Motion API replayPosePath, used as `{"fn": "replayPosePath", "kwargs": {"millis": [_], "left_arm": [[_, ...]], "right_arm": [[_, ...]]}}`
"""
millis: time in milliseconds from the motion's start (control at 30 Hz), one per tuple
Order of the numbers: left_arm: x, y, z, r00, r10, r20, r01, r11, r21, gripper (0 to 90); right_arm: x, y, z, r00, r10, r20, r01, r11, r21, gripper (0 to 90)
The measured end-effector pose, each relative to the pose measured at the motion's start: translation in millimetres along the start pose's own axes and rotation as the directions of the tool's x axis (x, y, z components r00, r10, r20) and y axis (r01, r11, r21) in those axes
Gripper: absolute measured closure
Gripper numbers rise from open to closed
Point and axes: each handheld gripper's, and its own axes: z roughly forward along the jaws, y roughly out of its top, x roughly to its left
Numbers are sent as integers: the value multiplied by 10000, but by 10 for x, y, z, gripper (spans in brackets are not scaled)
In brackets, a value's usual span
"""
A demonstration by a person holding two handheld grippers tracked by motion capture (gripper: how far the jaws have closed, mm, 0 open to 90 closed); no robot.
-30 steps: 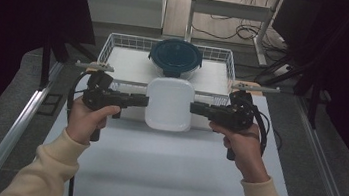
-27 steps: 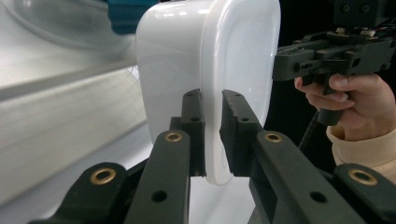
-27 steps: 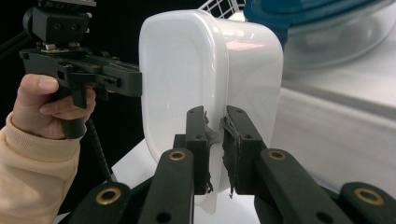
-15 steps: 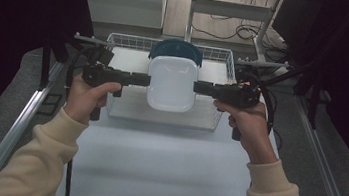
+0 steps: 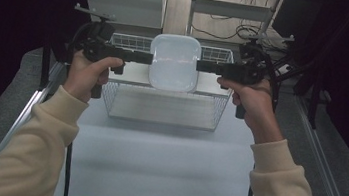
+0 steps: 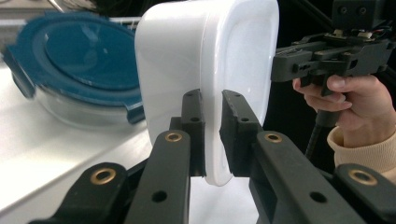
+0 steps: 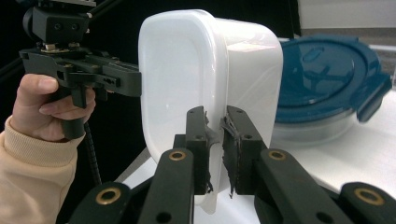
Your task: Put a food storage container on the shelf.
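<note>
Up it goes: the white plastic container (image 5: 175, 62) has risen from the table, now above the wire basket (image 5: 164, 102).
Left gripper (image 6: 212, 100) pinches its rim; right gripper (image 7: 215, 116) likewise; blue-lidded glass dish (image 7: 322, 84) apparently behind.

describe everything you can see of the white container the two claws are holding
The white container is a rounded-rectangular tub of smooth, slightly glossy, plastic-looking material, with soft corners and a raised rim. It hangs in the air above the wire basket, its broad face toward the high camera. The left claw pinches the rim on one side and the right claw pinches the opposite side. Nothing else touches it. A blue-lidded glass dish sits behind it, apart from it.
</note>
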Motion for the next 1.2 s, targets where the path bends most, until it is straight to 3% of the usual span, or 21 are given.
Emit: {"fn": "replayPosePath", "kwargs": {"millis": [167,500,833,1033,1100,1200], "left_arm": [[19,124,-20,10000,-47,-1,47,10000,5,809],[143,355,12,9995,-277,117,275,9994,203,811],[428,526,158,9967,-807,15,806,9957,461,809],[663,551,319,9898,-1423,-65,1424,9877,650,806],[721,564,342,9843,-1749,222,1737,9836,477,805],[780,591,373,9777,-2079,315,2066,9777,377,807]], "right_arm": [[2,145,5,9999,-104,17,104,9999,7,799],[-146,325,71,9987,395,-308,-394,9992,57,799],[-356,487,238,9958,906,-126,-903,9957,229,799],[-551,511,388,9883,1525,70,-1527,9872,468,797],[-617,514,422,9833,1821,46,-1821,9822,452,795],[-702,529,452,9767,2143,-69,-2139,9761,381,789]]}}
